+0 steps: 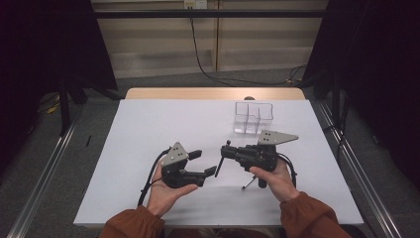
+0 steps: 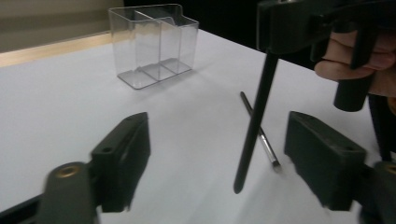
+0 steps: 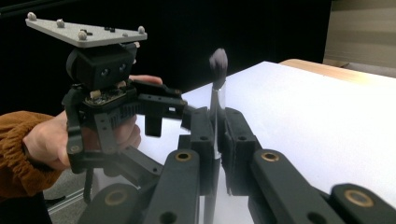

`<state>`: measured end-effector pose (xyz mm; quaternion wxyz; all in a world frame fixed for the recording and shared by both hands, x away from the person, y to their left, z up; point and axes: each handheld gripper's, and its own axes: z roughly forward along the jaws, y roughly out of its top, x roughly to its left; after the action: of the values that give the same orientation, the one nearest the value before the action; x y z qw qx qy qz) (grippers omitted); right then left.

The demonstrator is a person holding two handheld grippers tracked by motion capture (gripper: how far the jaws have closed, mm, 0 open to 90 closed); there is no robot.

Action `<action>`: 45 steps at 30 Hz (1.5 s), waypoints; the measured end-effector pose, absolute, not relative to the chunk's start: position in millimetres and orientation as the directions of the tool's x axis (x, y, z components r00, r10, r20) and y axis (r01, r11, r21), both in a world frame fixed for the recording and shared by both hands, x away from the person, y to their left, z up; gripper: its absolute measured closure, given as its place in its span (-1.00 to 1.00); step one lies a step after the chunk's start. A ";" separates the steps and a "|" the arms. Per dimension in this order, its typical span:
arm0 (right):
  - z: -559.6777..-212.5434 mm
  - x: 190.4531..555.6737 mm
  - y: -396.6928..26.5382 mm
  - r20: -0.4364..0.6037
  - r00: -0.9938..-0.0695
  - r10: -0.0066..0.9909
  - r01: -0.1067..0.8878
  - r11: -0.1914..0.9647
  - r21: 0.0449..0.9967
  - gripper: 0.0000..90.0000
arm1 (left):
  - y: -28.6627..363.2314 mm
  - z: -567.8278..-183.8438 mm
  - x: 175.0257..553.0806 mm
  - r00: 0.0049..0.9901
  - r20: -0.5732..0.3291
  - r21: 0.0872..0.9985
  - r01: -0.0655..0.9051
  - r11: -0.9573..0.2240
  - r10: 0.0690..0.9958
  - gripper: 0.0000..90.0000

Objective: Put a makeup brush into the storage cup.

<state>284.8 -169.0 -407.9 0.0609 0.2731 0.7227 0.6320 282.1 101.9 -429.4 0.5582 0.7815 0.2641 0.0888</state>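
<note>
My right gripper (image 1: 229,154) is shut on a thin black brush (image 1: 222,159), which it holds nearly upright over the white table. In the right gripper view the jaws (image 3: 215,140) pinch the silver ferrule, and the dark bristle head (image 3: 218,60) sticks up above them. The brush's black handle (image 2: 254,121) hangs down with its tip just off the table. My left gripper (image 1: 204,162) stands open beside it, jaws wide (image 2: 215,154) with nothing between them, facing the handle. A second brush (image 2: 260,132) lies flat on the table below the right hand (image 1: 249,182).
A clear plastic organizer (image 1: 253,118) with several compartments stands behind the right gripper (image 2: 154,44). The white table top (image 1: 148,124) ends in a wooden strip (image 1: 213,93) at the far edge. Dark curtains flank both sides.
</note>
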 end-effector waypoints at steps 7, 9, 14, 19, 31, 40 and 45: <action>-407.6 284.8 -173.2 0.247 -0.841 0.481 0.312 0.059 0.948 0.86 | 108.8 -426.9 283.3 0.806 -0.173 0.918 0.341 -0.205 0.566 -0.81; -406.9 284.9 -175.5 0.243 -0.839 0.487 0.308 0.057 0.950 0.87 | 110.7 -426.1 283.4 0.805 -0.171 0.917 0.341 -0.207 0.568 -0.88; -404.8 284.8 -181.2 0.232 -0.837 0.495 0.296 0.054 0.954 0.86 | 121.4 -423.9 282.5 0.788 -0.170 0.918 0.345 -0.195 0.592 -0.92; -402.7 284.1 -183.2 0.222 -0.840 0.495 0.285 0.056 0.957 0.86 | 134.7 -423.4 280.7 0.777 -0.178 0.917 0.354 -0.185 0.604 -0.92; -402.7 286.4 -187.1 0.218 -0.828 0.517 0.288 0.059 0.956 0.86 | 170.3 -419.4 273.2 0.709 -0.129 0.947 0.295 -0.125 0.693 -0.95; -402.3 288.4 -191.7 0.215 -0.818 0.534 0.289 0.059 0.956 0.86 | 191.6 -416.9 269.5 0.693 -0.117 0.951 0.284 -0.120 0.711 -0.94; -400.7 289.0 -193.9 0.212 -0.814 0.541 0.285 0.054 0.957 0.86 | 202.8 -419.7 263.7 0.682 -0.107 0.950 0.285 -0.128 0.724 -0.94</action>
<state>289.0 -193.9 -400.7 0.1023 0.2874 0.7187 0.6248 263.7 202.8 -419.7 0.5613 0.7251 0.3479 0.1952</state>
